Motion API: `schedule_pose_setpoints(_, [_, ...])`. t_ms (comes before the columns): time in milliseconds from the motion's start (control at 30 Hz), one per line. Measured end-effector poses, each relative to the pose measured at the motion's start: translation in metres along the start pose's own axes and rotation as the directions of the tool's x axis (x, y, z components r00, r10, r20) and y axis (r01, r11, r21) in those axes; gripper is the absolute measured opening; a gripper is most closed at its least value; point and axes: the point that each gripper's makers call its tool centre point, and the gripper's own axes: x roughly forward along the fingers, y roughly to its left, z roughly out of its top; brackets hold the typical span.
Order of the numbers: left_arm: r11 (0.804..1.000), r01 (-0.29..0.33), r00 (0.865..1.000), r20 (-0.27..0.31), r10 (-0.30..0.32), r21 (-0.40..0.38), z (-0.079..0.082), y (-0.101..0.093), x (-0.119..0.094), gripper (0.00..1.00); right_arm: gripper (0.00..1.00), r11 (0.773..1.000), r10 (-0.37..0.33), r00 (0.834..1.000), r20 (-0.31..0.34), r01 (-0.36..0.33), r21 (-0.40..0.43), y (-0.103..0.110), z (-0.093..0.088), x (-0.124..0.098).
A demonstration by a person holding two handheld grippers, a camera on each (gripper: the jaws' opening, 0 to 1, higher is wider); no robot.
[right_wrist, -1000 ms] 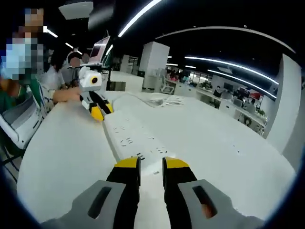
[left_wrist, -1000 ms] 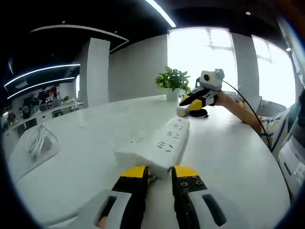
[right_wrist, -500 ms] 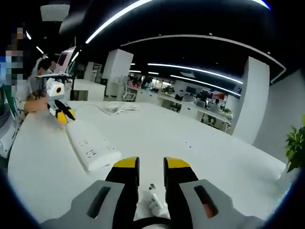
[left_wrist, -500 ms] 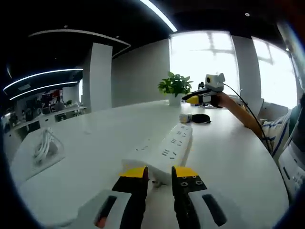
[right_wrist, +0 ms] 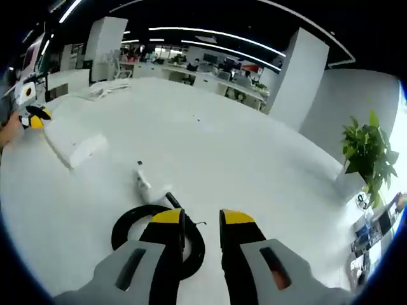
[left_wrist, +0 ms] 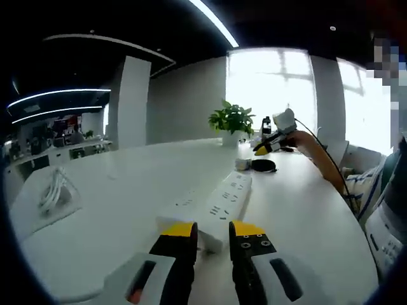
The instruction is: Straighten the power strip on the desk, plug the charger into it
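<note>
White desk (left_wrist: 305, 210); strip (left_wrist: 213, 206) lies lengthwise, near end at left gripper (left_wrist: 213, 230), jaws narrow, empty. Right gripper (right_wrist: 200, 217) likewise, over coiled black cable (right_wrist: 137, 225); charger (right_wrist: 140, 180) beside coil, apart from strip

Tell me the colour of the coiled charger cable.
Black; the coiled cable shows best in the right gripper view.

Bare desk (right_wrist: 210, 133) ahead of charger (right_wrist: 141, 180) — coiled cable (right_wrist: 156, 238) underfoot.

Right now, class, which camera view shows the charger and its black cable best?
The right gripper view: the charger and its coiled cable lie close ahead of the tongs. The left gripper view shows them small and far, beside the power strip's far end.
</note>
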Motion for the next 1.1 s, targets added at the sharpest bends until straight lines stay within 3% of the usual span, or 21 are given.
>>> schedule_pose_setpoints(133, [1.0, 0.004, 1.0, 0.001, -0.004, 0.019, 0.003, -0.003, 0.0, 0.19, 0.21, 0.994, 0.028, 1.0, 0.014, -0.029, 0.102, 0.0, -0.009, -0.006])
schedule_pose_setpoints(233, [1.0, 0.016, 1.0, 0.008, -0.016, 0.013, 0.005, -0.005, 0.0, 0.19, 0.2, 0.993, 0.033, 0.999, -0.006, -0.032, 0.111, 0.0, -0.015, -0.005])
schedule_pose_setpoints(533, [0.999, 0.033, 0.999, 0.009, -0.033, 0.012, 0.006, -0.008, 0.001, 0.19, 0.2, 0.995, 0.04, 0.995, -0.087, -0.031, 0.1, 0.009, -0.031, 0.001])
schedule_pose_setpoints(1100, [0.999, 0.045, 0.999, 0.011, -0.045, 0.012, 0.005, -0.014, 0.0, 0.19, 0.19, 0.995, 0.07, 0.99, -0.122, -0.059, 0.086, 0.02, -0.037, 0.009])
